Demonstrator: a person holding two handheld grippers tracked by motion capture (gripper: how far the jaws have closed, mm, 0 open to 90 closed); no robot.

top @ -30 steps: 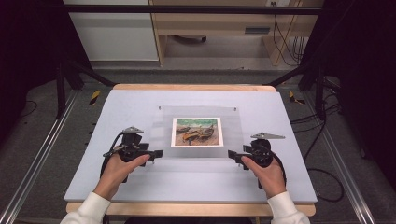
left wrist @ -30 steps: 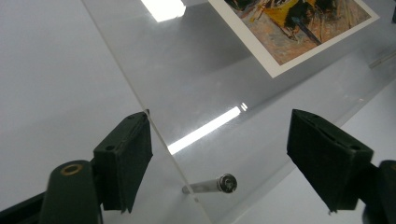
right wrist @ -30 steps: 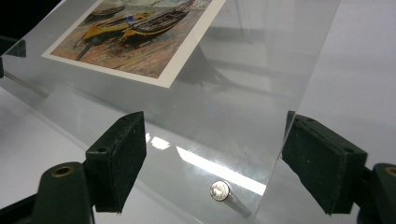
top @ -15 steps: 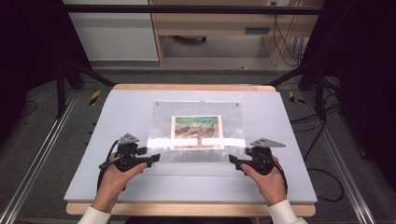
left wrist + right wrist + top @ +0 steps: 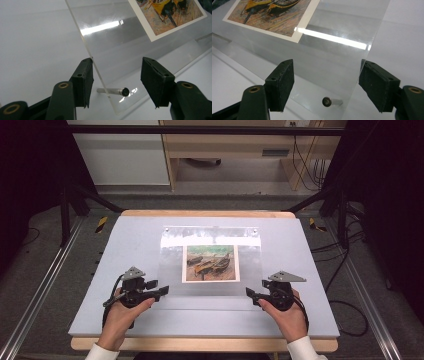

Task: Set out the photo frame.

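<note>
That clear acrylic sheet looks stiff, slick and scratch-prone, so grab its near corners by the bolts: your left gripper has been closing with a corner between its jaws, not pinching yet, and the right gripper straddles its corner with jaws apart.

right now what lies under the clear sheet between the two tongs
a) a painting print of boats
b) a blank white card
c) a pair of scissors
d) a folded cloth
a: through the clear sheet a white-bordered print shows painted boats in yellow and brown, and it is seen again past the jaws in the left gripper view and the right gripper view.
</note>
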